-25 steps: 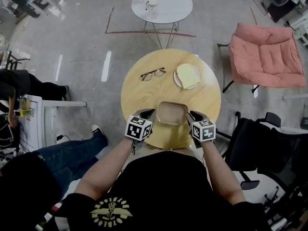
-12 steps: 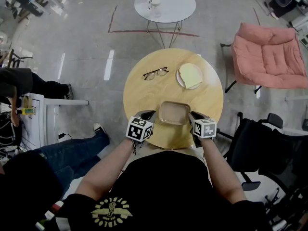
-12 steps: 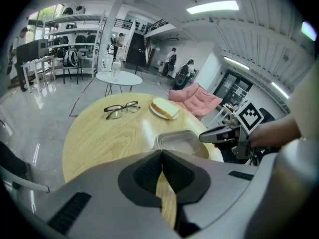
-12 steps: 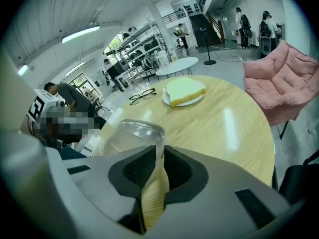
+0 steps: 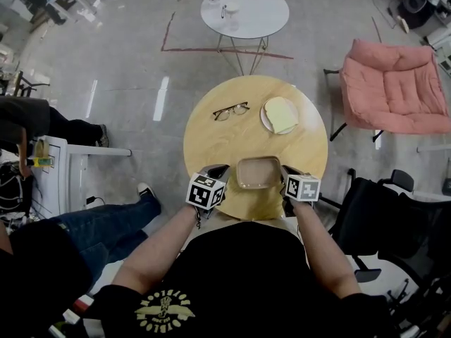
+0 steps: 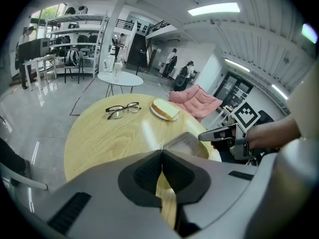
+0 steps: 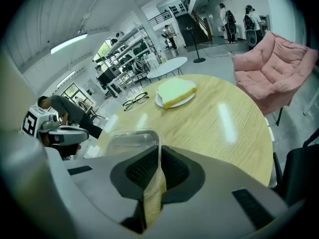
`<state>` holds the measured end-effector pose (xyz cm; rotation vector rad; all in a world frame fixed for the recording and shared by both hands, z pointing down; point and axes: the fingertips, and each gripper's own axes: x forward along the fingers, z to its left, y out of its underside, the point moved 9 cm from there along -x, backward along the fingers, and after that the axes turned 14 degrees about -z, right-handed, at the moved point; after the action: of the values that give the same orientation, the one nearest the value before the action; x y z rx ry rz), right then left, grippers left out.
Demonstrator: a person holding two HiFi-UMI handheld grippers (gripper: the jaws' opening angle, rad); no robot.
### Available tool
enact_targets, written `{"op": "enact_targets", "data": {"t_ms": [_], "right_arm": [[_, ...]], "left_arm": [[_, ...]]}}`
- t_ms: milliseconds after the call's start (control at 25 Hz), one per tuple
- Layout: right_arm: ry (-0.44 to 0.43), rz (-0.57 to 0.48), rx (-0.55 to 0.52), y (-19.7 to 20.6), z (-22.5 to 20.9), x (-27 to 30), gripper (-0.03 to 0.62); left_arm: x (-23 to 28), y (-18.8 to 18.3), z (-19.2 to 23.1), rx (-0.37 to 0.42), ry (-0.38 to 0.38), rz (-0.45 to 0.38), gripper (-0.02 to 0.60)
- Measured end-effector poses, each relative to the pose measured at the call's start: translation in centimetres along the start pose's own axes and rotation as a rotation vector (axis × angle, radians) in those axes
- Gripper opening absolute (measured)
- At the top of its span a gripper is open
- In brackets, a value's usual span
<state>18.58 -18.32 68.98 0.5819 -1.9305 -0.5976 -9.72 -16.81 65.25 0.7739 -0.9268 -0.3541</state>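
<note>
We are in a large hall with a grey floor, at a round wooden table (image 5: 232, 136). Nearest us, over the table's near edge, the left gripper (image 5: 217, 171) and the right gripper (image 5: 285, 174) each have their jaws pinched together on the thin rim of a clear plastic box (image 5: 255, 172). One grips its left side and the other its right. The box sits level between them and looks empty. We cannot tell whether it rests on the wood or hangs just above it.

We judge the box to be very light, thin-walled and a little springy, with a smooth, slippery surface. The rim is the only part narrow enough for the jaws. Held on one side alone it would likely sag or twist, so a grip on opposite sides suits it. A hard squeeze could buckle or crack the rim, and a loose one could let it slide out.

Farther across the table lie a pair of glasses (image 5: 231, 110), and just to their right is a plate (image 5: 267, 123) with a slice of bread (image 5: 281, 113). Beyond the table stands a small white table (image 5: 261, 16), and well off to the right is a pink chair (image 5: 394, 86).
</note>
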Motion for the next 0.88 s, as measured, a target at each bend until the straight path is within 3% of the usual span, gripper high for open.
{"op": "enact_targets", "data": {"t_ms": [280,640,760,880], "right_arm": [[0.004,-0.025,0.122,0.1,-0.1,-0.5,0.032],[-0.014,-0.042,0.201,0.5,0.4,-1.3,0.032],[-0.024,-0.052,0.202,0.2,0.8,-1.6,0.032],[-0.029,-0.066,0.205,-0.3,1.0,-2.0,0.032]], "left_arm": [[-0.7,0.4,-0.2,-0.02,-0.004,0.008,0.018],[0.1,0.0,-0.6,-0.061,0.022,-0.01,0.022],[0.1,-0.5,-0.8,-0.074,0.039,-0.021,0.098],[-0.1,-1.0,-0.9,-0.08,0.042,-0.032,0.109]]}}
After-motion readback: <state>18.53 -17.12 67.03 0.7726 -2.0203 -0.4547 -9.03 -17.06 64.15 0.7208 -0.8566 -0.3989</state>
